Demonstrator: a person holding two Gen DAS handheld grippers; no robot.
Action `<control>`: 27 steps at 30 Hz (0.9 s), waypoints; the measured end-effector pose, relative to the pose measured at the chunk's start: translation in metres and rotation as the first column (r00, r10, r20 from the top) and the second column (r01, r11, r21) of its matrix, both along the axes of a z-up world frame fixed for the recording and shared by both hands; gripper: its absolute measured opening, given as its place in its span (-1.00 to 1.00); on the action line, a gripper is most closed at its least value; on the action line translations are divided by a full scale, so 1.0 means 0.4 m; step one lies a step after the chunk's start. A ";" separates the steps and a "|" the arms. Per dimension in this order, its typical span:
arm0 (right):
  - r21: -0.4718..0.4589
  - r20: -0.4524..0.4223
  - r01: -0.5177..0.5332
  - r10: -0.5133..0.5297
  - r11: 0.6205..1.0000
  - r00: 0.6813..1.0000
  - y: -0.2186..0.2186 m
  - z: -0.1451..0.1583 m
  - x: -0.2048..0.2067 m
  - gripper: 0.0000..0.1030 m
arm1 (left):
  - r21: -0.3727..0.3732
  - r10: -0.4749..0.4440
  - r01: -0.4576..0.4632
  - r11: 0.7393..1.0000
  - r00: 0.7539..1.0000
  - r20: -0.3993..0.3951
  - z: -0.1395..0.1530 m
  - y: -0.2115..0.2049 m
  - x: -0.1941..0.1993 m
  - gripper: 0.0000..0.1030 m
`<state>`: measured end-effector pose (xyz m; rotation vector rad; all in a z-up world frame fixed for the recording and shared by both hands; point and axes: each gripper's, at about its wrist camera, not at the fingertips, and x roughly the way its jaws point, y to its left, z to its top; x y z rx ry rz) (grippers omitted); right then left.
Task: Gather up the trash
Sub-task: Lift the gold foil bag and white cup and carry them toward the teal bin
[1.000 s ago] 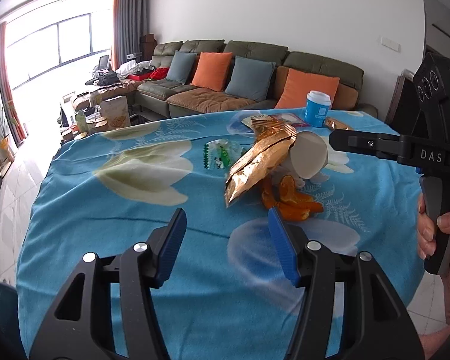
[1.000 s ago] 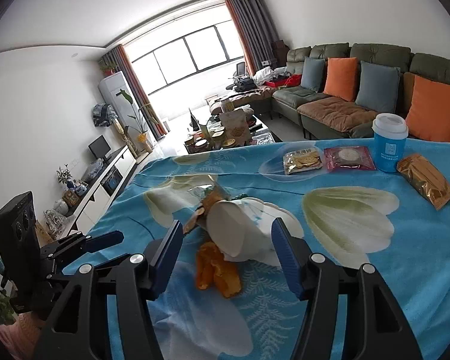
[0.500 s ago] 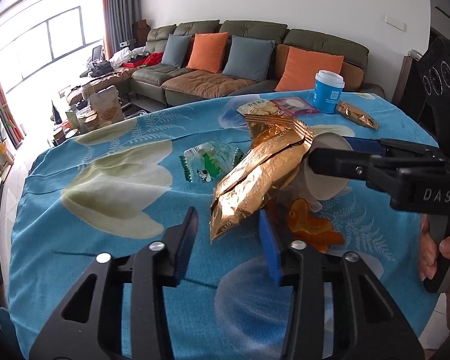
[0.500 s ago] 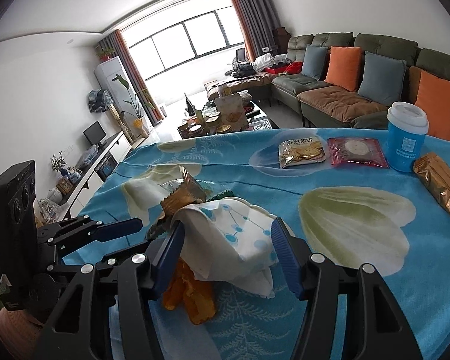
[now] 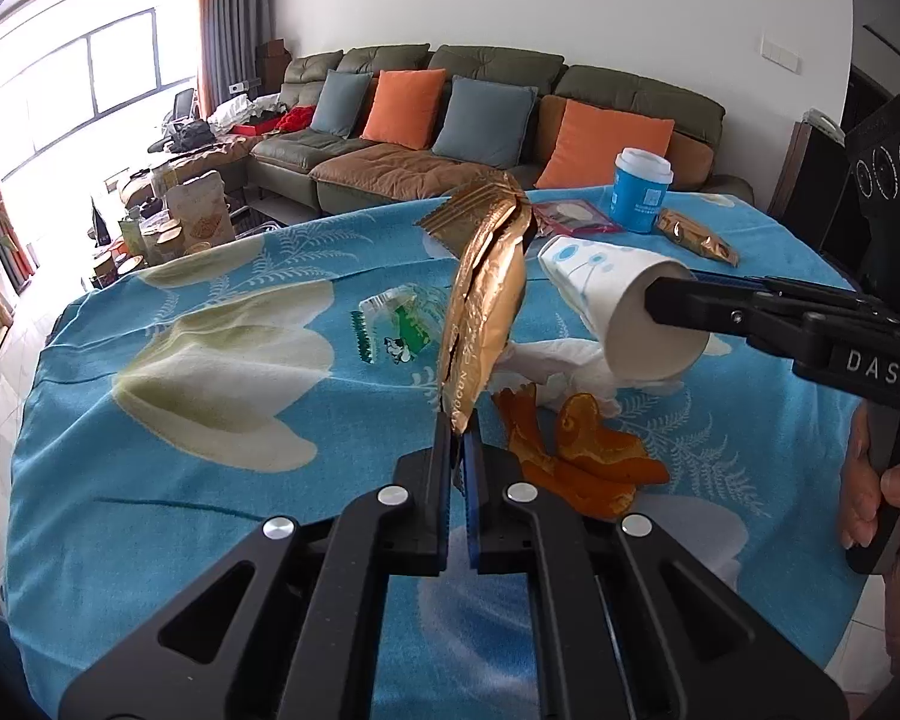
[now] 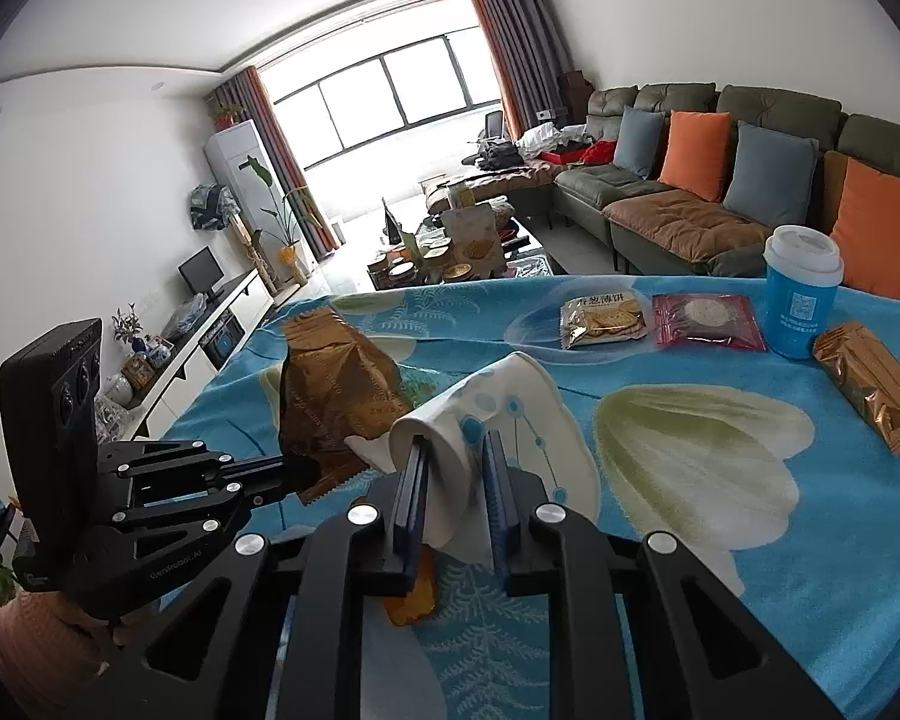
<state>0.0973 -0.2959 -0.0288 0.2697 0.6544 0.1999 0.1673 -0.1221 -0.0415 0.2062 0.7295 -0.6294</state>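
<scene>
My left gripper [image 5: 461, 438] is shut on the lower edge of a gold foil wrapper [image 5: 486, 300] and holds it upright above the blue flowered tablecloth [image 5: 180, 450]. My right gripper [image 6: 455, 468] is shut on a crushed white paper cup [image 6: 498, 414] with blue dots, lifted off the cloth; the cup also shows in the left wrist view [image 5: 624, 306]. Orange peels [image 5: 576, 456] and a crumpled white tissue [image 5: 558, 366] lie under them. A clear green-printed wrapper [image 5: 396, 324] lies further back.
At the far side stand a blue lidded cup [image 6: 801, 300], a cracker packet [image 6: 603, 318], a pink snack packet [image 6: 705, 321] and a gold snack packet [image 6: 870, 384]. A sofa [image 5: 510, 120] with cushions stands behind the table.
Both grippers closed: the left on the gold wrapper, the right on the paper cup. Both items rose off the cloth, and the wrapper now hangs upright.
</scene>
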 end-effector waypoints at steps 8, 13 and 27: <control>0.031 0.037 -0.005 0.004 0.999 0.999 -0.005 0.030 -0.036 -0.71 | -0.042 0.035 -0.034 0.999 0.999 0.022 0.033 0.074 -0.046 -0.93; 0.037 0.070 -0.029 0.026 0.999 0.997 0.020 0.056 -0.062 -0.71 | -0.066 0.059 -0.057 0.996 0.998 0.032 0.051 0.130 -0.083 -0.93; 0.055 0.128 -0.185 0.177 0.981 0.976 0.155 0.098 -0.089 -0.71 | -0.113 0.171 -0.165 0.980 0.984 0.048 0.078 0.321 -0.196 -0.93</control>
